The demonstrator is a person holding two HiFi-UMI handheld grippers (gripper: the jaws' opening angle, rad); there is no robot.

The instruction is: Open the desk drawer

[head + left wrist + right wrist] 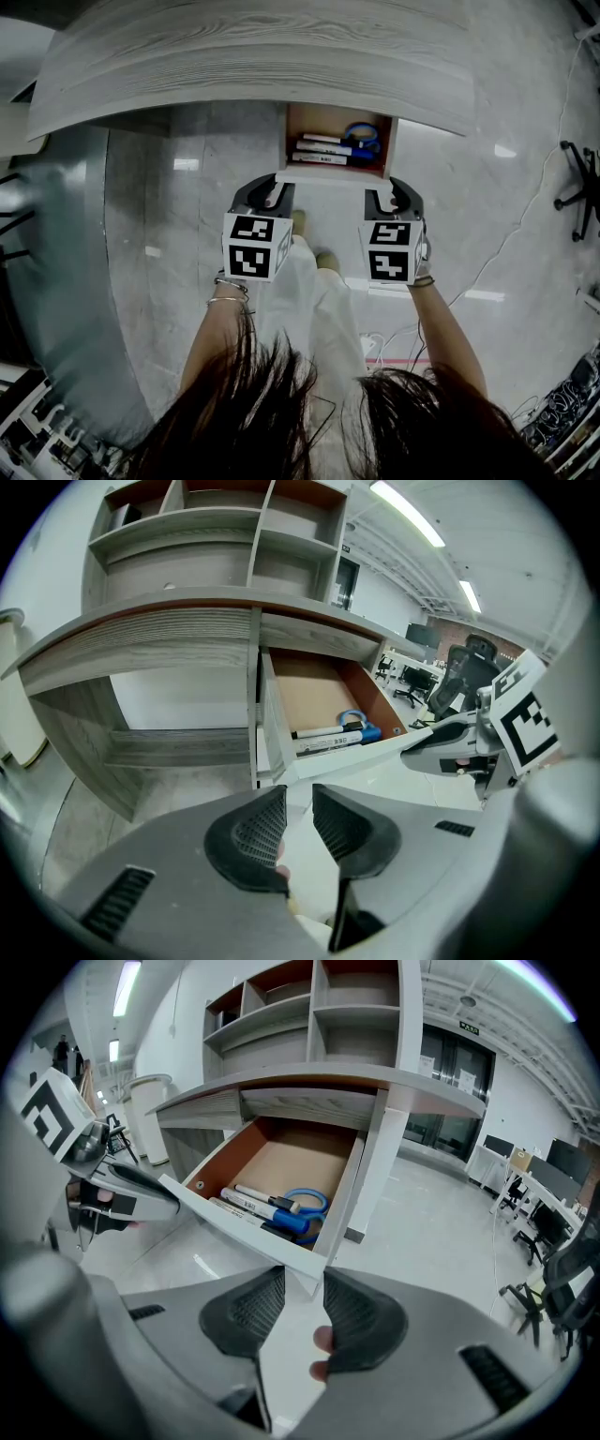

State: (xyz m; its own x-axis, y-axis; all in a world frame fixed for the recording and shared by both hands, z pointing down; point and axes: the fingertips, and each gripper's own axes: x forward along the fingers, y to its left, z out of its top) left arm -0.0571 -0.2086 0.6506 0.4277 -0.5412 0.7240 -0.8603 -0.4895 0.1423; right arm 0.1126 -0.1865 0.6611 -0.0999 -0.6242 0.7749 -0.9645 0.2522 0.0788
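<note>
Under the surface (253, 66), the drawer (333, 176) stands pulled well out, markers (248, 1206) showing. Our left claw (298, 803) and right claw (298, 1283) sit slightly open at its front corners, gripping nothing. We judge the pull finished, so next we back both away cleanly.

top: desk top (253, 66) hangs over the back of the drawer (328, 178) | inside: pens (323, 150) and a blue loop (362, 137) lie by the front wall, bare bottom behind them | sides: open floor (192, 202) left and right | front: the person's legs (323, 309) stand close
</note>
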